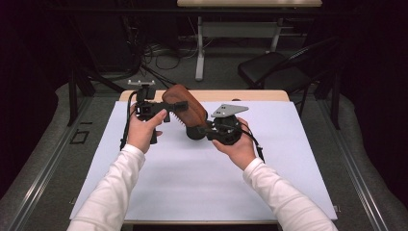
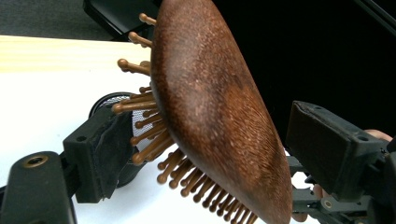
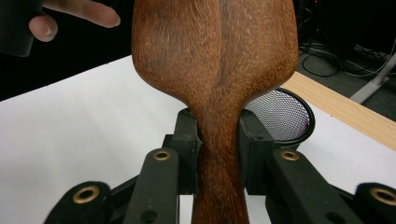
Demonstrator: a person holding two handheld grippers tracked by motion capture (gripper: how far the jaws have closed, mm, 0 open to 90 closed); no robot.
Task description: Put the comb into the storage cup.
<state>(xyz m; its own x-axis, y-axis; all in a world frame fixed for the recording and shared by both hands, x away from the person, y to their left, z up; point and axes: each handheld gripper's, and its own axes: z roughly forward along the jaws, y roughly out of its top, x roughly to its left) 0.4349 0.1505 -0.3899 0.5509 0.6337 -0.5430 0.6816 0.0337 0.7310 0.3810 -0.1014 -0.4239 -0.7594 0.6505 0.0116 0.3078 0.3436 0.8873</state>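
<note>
Hairbrush [image 1: 181, 108] is hanging above the surface [image 1: 192, 178], right gripper [image 3: 219, 140] clamping its handle, left gripper [image 2: 205, 140] gaping around its head, mesh container [image 3: 280, 116] sitting behind.

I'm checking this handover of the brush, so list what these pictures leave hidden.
- Hairbrush handle end: right gripper view, cut off by the bottom edge.
- Black mesh container: right gripper view, mostly behind the brush and jaws.
- Left hand-held gripper contact with the brush: left gripper view, unclear among the bristles.
</note>
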